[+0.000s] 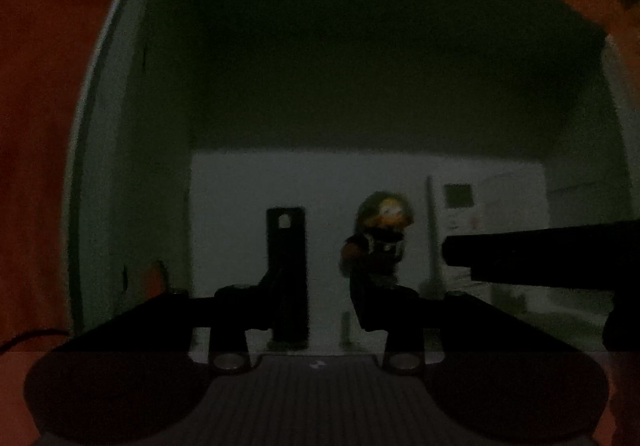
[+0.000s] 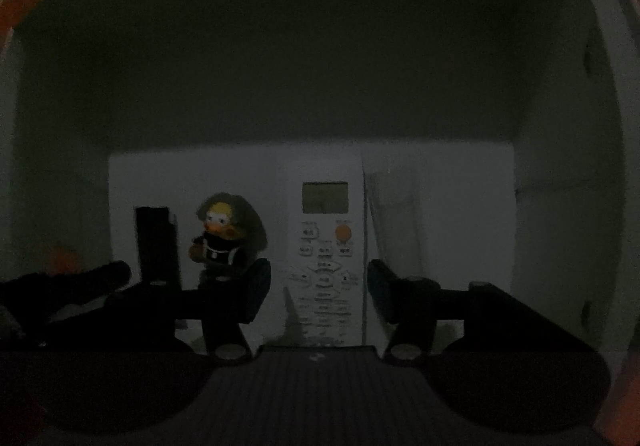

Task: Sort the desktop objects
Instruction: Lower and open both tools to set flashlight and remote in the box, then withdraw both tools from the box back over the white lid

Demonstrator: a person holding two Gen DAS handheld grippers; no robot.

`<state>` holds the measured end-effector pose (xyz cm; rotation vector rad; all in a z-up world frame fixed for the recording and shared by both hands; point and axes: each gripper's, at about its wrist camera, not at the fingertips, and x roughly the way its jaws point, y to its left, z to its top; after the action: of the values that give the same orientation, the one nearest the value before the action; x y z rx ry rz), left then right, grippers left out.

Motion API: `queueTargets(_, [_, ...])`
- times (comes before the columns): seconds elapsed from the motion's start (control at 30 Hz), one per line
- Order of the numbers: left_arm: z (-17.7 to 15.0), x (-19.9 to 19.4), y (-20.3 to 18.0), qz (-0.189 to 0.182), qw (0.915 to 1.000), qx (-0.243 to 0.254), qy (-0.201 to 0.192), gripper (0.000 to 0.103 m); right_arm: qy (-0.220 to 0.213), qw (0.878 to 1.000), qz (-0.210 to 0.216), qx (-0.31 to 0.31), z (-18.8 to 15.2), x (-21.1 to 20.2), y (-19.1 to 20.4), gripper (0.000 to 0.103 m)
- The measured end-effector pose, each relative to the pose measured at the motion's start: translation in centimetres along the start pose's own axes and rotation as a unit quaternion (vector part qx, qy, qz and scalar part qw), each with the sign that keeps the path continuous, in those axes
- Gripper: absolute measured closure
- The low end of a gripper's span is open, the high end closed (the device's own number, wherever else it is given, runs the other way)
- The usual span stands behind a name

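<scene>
Both grippers reach down into a dim white box [image 1: 132, 150]: in the left wrist view the left gripper [image 1: 332, 270] stands spread with nothing pinched, the little figurine [image 1: 380, 238] just past its right finger on the box floor. In the right wrist view the right gripper [image 2: 318, 286] is spread astride the white remote control [image 2: 324, 246], its pads not pressing it. Figurine and remote already lie inside the box, so their sorting looks done; what else remains I cannot see.
</scene>
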<state>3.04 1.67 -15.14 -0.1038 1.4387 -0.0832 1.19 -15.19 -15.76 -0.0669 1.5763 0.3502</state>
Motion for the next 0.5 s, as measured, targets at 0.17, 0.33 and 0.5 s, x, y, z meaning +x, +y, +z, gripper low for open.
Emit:
queueTargets(0.17, [0.0, -2.0, 0.0, -0.014, 0.9997, -0.007, -0.02, 0.068, -0.021, 1.0, 0.017, -0.006, 0.1, -2.8, 0.3, 0.045])
queueTargets(0.33, [0.5, -4.1, 0.2, -0.025, 0.9987, -0.014, -0.043, 0.068, -0.045, 0.999, 0.025, -0.01, 0.5, -5.5, 0.5, 0.045])
queueTargets(0.5, [2.1, -5.5, 0.0, -0.032, 0.9971, -0.027, -0.064, 0.068, -0.069, 0.997, 0.03, -0.007, 1.8, -8.2, 0.0, 0.045])
